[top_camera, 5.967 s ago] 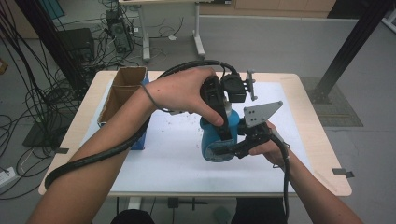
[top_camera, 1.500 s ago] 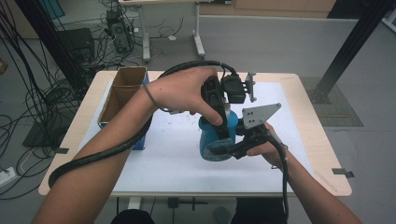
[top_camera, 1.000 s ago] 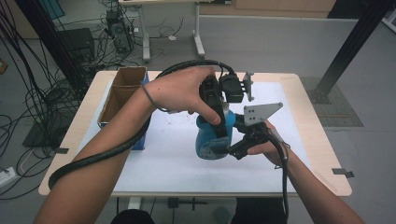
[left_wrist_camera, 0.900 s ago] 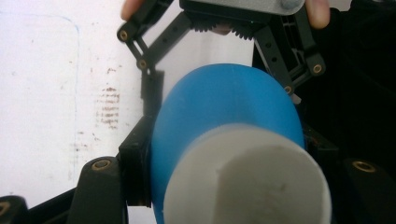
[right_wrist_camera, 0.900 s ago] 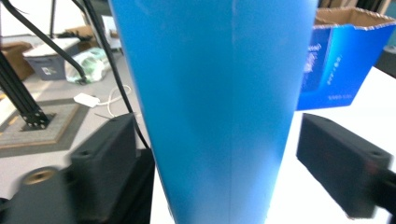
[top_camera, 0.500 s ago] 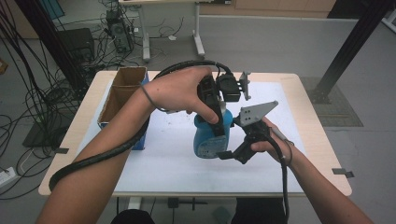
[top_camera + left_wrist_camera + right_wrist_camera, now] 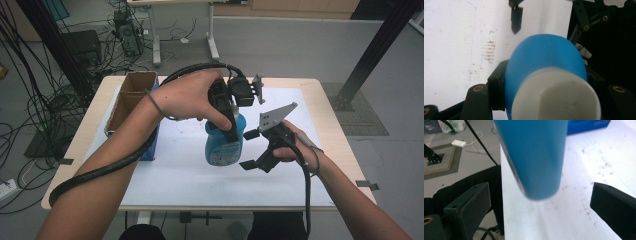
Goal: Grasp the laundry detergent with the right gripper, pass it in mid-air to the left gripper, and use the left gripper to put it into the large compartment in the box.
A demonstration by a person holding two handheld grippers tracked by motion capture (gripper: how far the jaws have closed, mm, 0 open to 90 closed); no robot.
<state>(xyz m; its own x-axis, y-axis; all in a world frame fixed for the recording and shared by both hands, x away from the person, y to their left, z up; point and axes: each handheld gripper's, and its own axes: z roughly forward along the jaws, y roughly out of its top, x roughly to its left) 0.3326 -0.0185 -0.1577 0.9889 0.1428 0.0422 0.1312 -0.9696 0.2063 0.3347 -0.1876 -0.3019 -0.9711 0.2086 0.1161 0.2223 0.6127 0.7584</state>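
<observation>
bottle: blue plastic bottle with a white cap end, held off the white table sheet near the table's middle, cap end up toward the left hand, base hanging down.
left gripper: left gripper clamped on the bottle's upper part; in the left gripper view the jaws press both sides of the blue shoulder just below the white cap. grip unchanged over the last seconds.
right gripper: right gripper just right of the bottle, jaws spread wide and apart from it. in the right gripper view the bottle's base hangs between and beyond the two black pads, touching neither.
change: a second and more ago the right jaws sat closed against the bottle's lower body; they have just been opening, and nothing is pinched between them now. the bottle has also shifted slightly left and up.
meaning: judged, the two-handed hold has ended; the bottle's weight rests on the left clamp alone, so it may swing or slip there.
nearby: open cardboard box and a blue box at the table's left, well apart from the bottle.
</observation>
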